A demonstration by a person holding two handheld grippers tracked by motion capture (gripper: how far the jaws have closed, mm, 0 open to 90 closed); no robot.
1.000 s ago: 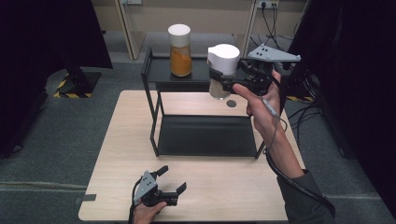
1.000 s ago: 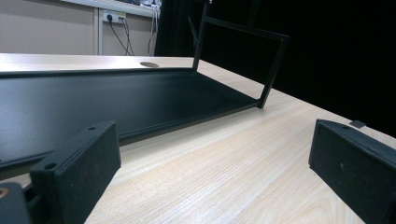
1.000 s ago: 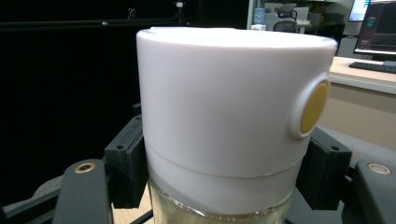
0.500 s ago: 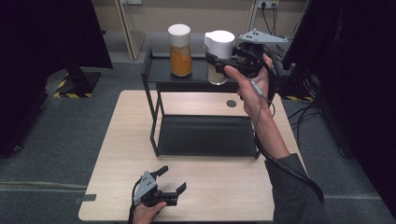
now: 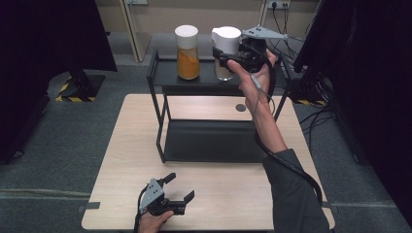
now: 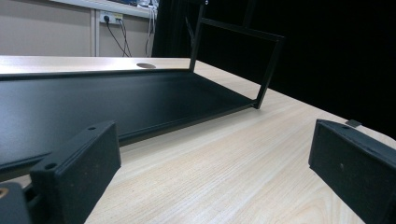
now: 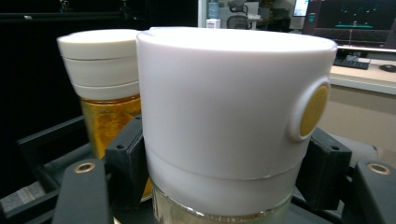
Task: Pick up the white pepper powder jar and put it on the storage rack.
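My right gripper [image 5: 232, 57] clamps the white-capped jar [image 5: 225, 44] over the rack's top shelf [image 5: 167, 74], beside the orange jar [image 5: 187, 51]; release apparently remains. My left gripper [image 5: 176, 192] rests open on the near table [image 5: 121, 145].

No text, label, brand or number can be read in any of the views. The white cap of the jar [image 7: 233, 107] at the centre of the right gripper view is marked only by a plain yellow disc [image 7: 313, 109] at its right side, on which nothing is printed. Yellow-and-black hazard striping [image 5: 73, 97] is seen on the floor at the left of the high view.
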